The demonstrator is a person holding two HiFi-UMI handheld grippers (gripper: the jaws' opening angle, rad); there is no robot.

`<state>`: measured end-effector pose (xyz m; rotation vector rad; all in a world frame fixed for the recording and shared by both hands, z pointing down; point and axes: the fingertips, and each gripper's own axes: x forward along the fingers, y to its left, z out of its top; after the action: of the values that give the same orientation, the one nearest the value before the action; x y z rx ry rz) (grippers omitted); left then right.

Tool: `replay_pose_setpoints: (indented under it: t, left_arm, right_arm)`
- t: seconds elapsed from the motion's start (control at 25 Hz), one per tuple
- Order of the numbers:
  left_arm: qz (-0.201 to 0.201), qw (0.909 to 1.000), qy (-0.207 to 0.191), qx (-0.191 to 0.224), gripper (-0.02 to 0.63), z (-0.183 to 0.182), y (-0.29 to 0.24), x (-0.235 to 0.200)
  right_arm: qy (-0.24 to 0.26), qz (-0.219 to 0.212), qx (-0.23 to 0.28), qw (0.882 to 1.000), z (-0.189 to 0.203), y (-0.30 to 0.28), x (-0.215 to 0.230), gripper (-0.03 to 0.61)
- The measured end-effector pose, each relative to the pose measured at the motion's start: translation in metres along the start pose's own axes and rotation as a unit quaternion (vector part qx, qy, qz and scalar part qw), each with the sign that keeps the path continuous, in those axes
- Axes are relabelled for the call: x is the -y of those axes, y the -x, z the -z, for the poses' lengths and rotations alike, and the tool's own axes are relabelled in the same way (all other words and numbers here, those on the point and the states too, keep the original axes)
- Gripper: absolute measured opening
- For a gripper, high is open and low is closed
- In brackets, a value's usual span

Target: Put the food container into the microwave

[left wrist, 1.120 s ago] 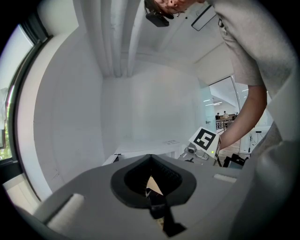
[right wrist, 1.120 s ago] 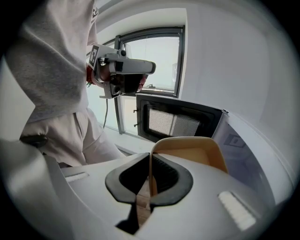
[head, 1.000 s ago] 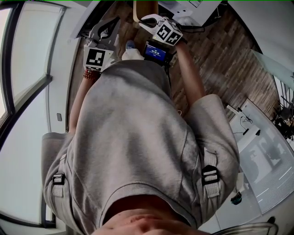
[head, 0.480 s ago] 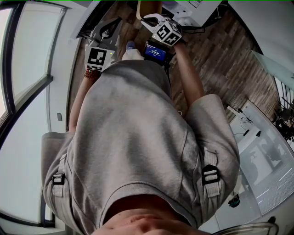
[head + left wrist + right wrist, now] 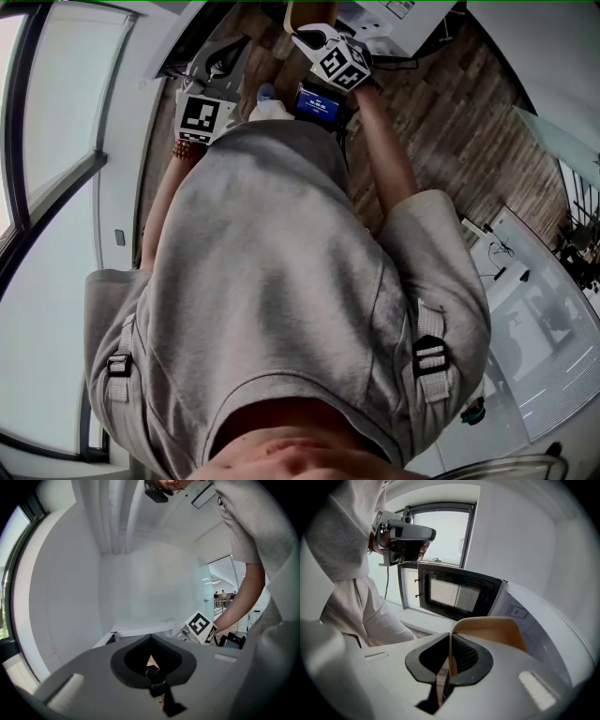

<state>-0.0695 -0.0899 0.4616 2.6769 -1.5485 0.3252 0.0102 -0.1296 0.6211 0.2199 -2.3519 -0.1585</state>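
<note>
Your right gripper is clenched on the thin side wall of the tan paper food container, near the open microwave. Likely light and crushable, so support its base. Left gripper: jaws together, nothing evidently held.

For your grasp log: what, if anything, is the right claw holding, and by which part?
The right claw holds the tan food container, its jaws pinched on the thin side wall at the rim.
</note>
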Motion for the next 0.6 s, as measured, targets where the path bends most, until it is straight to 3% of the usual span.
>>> replay_pose_setpoints:
  t: [0.6]
  left_arm:
    - [-0.023, 0.9997, -0.004, -0.001, 0.002, -0.002, -0.006, -0.018]
  right_arm:
    - [-0.005, 0.024, -0.013, 1.0, 0.009, -0.01, 0.023, 0.03]
